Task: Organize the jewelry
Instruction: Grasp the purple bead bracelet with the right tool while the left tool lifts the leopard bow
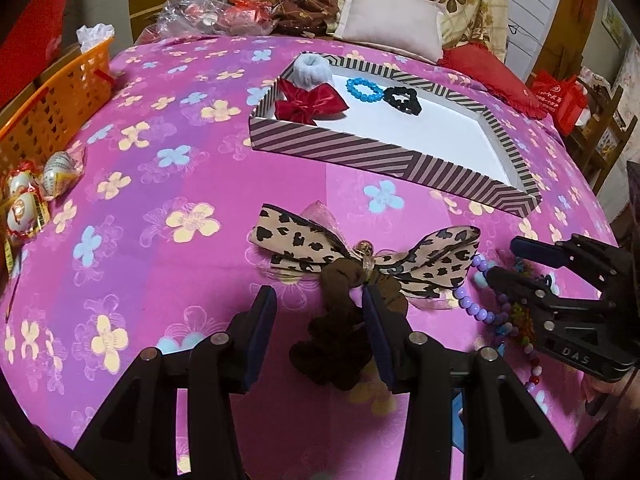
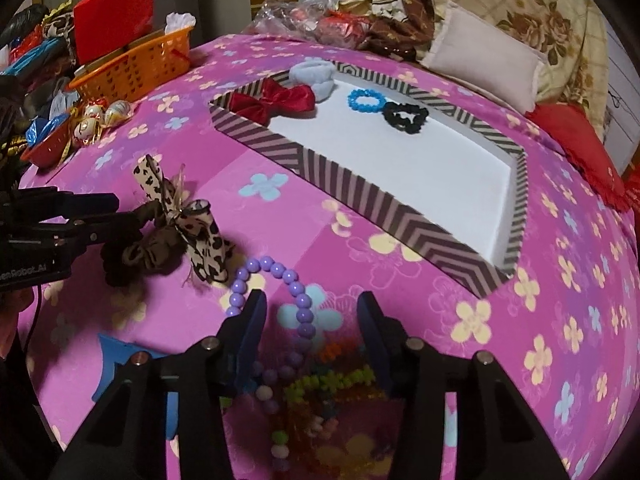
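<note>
A striped box lid (image 1: pixel 340 148) (image 2: pixel 360 196) lies on the pink flowered bedspread and holds a red bow (image 1: pixel 310 100), a grey scrunchie (image 1: pixel 314 68), a blue bead bracelet (image 1: pixel 364 90) and a black scrunchie (image 1: pixel 402 100). My left gripper (image 1: pixel 318 304) is open around a brown scrunchie (image 1: pixel 336 340) with a leopard bow (image 1: pixel 360 256) (image 2: pixel 200 224). My right gripper (image 2: pixel 312 312) (image 1: pixel 504 260) is open over a purple bead bracelet (image 2: pixel 276 280) (image 1: pixel 468 300) and a pile of coloured bead bands (image 2: pixel 332 376).
An orange basket (image 1: pixel 52 104) (image 2: pixel 136 64) stands at the left edge with wrapped eggs (image 1: pixel 28 196) beside it. Pillows (image 1: pixel 392 28), clothes and plastic bags lie at the far end. A blue item (image 2: pixel 116 360) lies by the right gripper.
</note>
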